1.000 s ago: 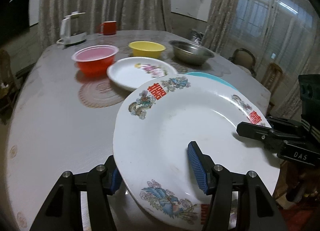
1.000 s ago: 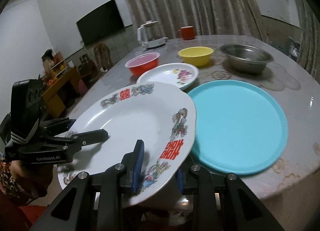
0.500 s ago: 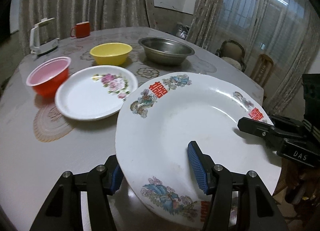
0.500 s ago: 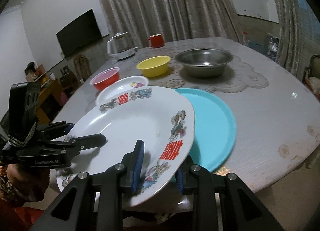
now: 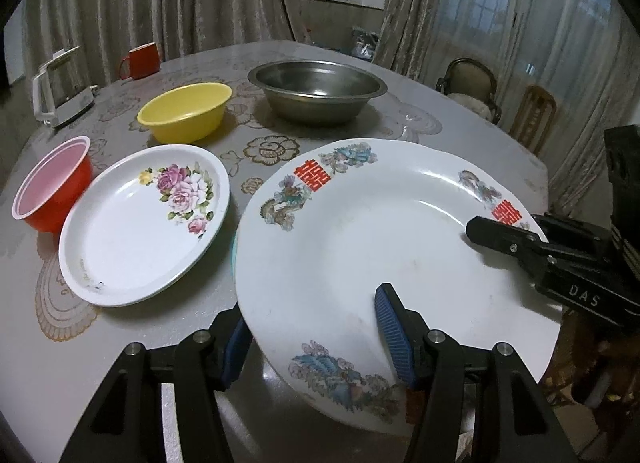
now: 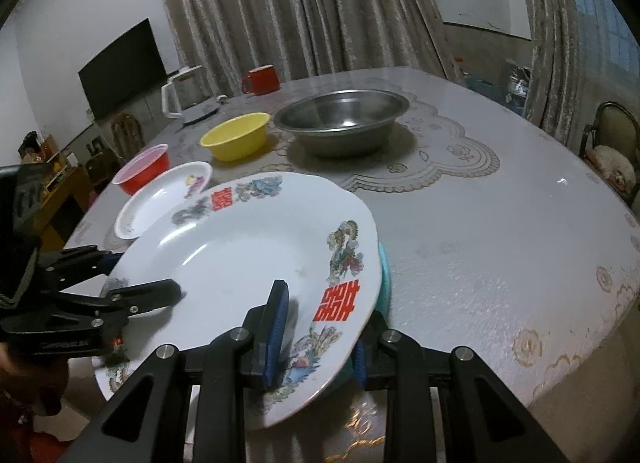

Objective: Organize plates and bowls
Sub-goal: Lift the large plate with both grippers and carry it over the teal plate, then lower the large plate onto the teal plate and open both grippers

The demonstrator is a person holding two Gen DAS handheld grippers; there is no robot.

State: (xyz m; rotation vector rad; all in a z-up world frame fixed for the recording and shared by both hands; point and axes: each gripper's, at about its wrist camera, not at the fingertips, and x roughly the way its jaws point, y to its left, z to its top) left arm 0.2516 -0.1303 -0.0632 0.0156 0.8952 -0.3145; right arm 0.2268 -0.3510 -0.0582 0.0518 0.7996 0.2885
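Note:
A large white plate with red characters and dragon prints [image 5: 384, 231] [image 6: 248, 255] is held by both grippers above a teal plate, which shows only as a sliver [image 6: 383, 275]. My left gripper [image 5: 316, 335] is shut on the plate's near rim. My right gripper [image 6: 320, 327] is shut on the opposite rim and shows in the left wrist view [image 5: 520, 243]. A white rose-print plate [image 5: 140, 219], a red bowl [image 5: 52, 187], a yellow bowl [image 5: 186, 111] and a steel bowl [image 5: 316, 89] sit on the table.
A white kettle [image 5: 60, 87] and a red mug [image 5: 140, 61] stand at the far left of the round table [image 6: 500, 223]. Chairs [image 5: 472, 83] stand beyond the table's right edge. Curtains hang behind.
Both grippers have carried the large plate to the right, over the teal plate, which is now almost fully covered. The other dishes have not moved.

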